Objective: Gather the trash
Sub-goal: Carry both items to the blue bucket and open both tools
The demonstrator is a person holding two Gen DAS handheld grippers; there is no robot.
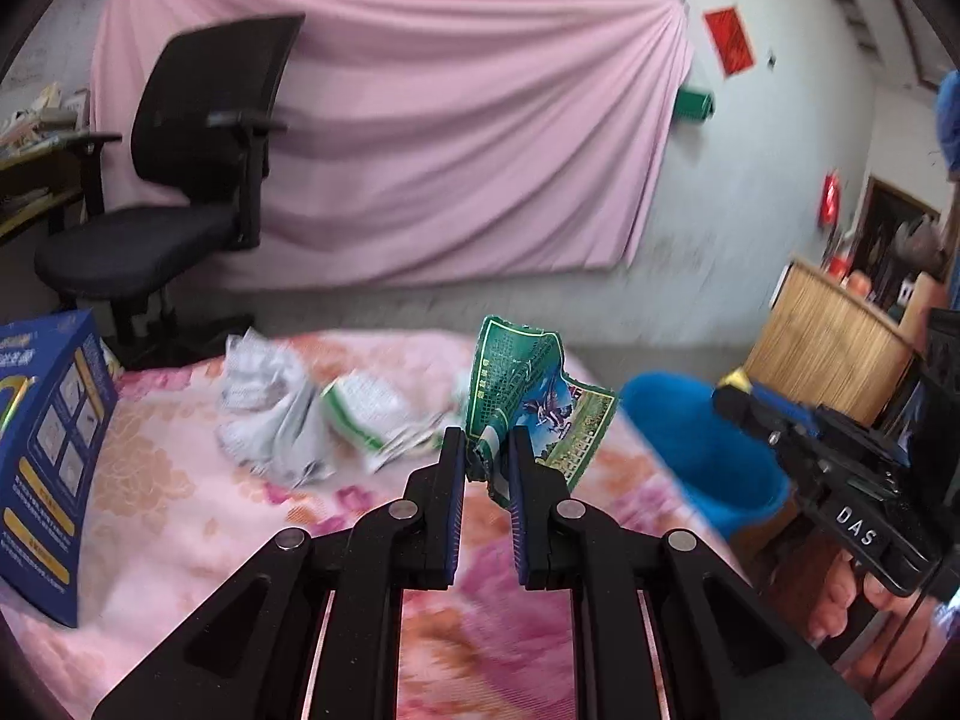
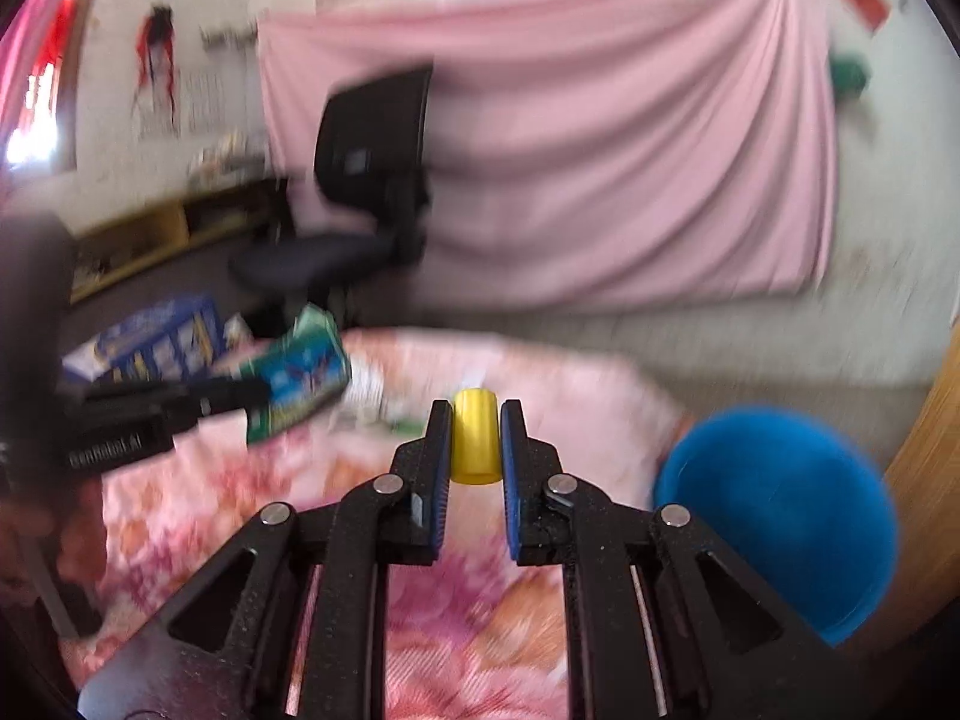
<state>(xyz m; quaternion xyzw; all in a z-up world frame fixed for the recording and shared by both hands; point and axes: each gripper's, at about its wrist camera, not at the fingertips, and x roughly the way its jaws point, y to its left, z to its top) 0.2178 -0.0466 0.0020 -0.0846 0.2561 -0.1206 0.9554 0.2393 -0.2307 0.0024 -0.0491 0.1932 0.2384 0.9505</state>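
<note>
Trash in both grippers. Left gripper (image 1: 487,450): fingers pinching a crumpled green wrapper (image 1: 528,396) by its lower end, wrapper standing up above the flowered pink cloth (image 1: 180,510) of the surface. Same green wrapper seen from the right wrist view, blurred, at the tip of the left gripper (image 2: 258,396). Right gripper (image 2: 476,441): fingers closed on a small yellow cap (image 2: 476,444), held between the blue pads, above the cloth. More trash lying on the cloth beyond the left fingers: crumpled white paper (image 1: 270,414) and, just beside it, a white packet with green edge (image 1: 366,414). Blue box (image 1: 51,450) standing at the left edge of the surface. Blue bin (image 2: 780,516) beside the right edge of the surface, lower than the cloth, near the right gripper. Black office chair (image 1: 180,168) behind, before a pink curtain (image 1: 450,138) on the wall.
</note>
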